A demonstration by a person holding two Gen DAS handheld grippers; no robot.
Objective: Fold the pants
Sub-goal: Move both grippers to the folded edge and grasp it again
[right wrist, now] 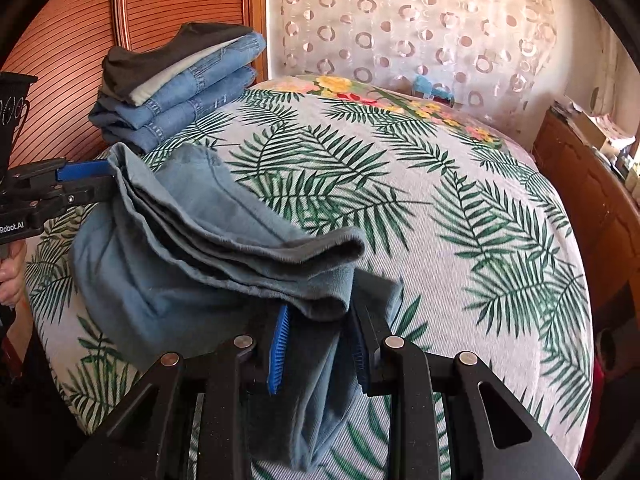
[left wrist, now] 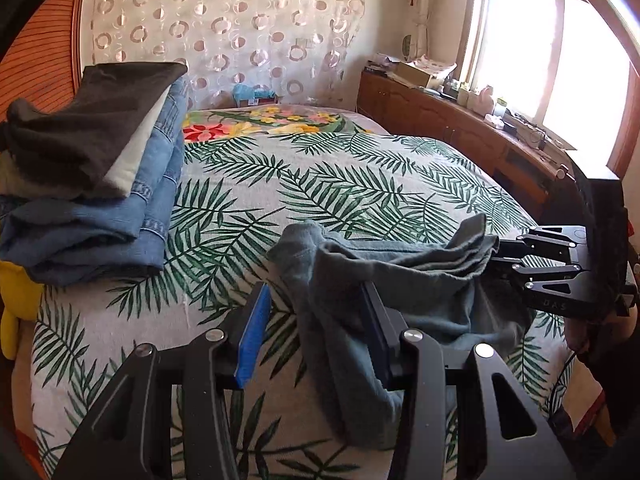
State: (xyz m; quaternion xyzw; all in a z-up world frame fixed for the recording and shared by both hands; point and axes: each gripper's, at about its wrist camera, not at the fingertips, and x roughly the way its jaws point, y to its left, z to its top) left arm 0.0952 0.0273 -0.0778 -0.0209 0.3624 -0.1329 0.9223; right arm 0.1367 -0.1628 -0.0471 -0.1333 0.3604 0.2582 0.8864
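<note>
Grey-blue pants (right wrist: 208,248), folded in several layers, hang between my two grippers above the leaf-print bedspread (right wrist: 460,220). My right gripper (right wrist: 320,344) is shut on one end of the pants, with cloth bunched between its blue pads. My left gripper (left wrist: 316,328) is open, and the pants (left wrist: 400,292) drape over its right finger (left wrist: 376,332). From the right wrist view the left gripper (right wrist: 96,180) touches the pants' far end. From the left wrist view the right gripper (left wrist: 504,256) holds the other end.
A stack of folded jeans and dark clothes (left wrist: 92,184) lies at the bed's left by a wooden headboard (right wrist: 72,60). A yellow item (left wrist: 16,300) sits below it. A wooden cabinet (left wrist: 460,128) with clutter runs along the right under a window (left wrist: 560,60).
</note>
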